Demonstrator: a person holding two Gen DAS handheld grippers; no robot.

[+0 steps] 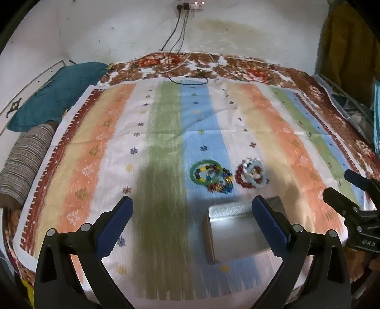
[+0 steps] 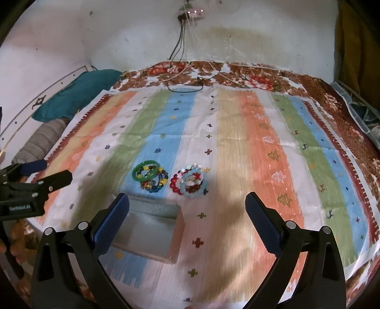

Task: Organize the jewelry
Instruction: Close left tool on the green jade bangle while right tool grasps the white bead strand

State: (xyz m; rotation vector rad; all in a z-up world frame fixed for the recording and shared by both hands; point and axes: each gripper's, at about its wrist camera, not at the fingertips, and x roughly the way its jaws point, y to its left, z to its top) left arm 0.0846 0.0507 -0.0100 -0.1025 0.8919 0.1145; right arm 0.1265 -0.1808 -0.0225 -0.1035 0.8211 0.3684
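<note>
Hovering left tool (image 1: 192, 211) wide | right tool (image 2: 187, 209) wide | bracelets (image 2: 171, 178) behind tin (image 2: 152, 233)

cloth (image 1: 166, 133): lies flat on top of the bed cover (image 1: 313, 83)
box (image 1: 237, 233): on the cloth, at the near side
bangle pile (image 1: 210, 176): on the cloth, behind the box
bead bracelet pile (image 1: 251, 176): just beside the bangle pile, on its right
pillows (image 1: 47, 102): left of the cloth, off its edge
cables (image 1: 187, 73): behind the cloth, hanging down from the wall socket (image 1: 187, 5)
</note>
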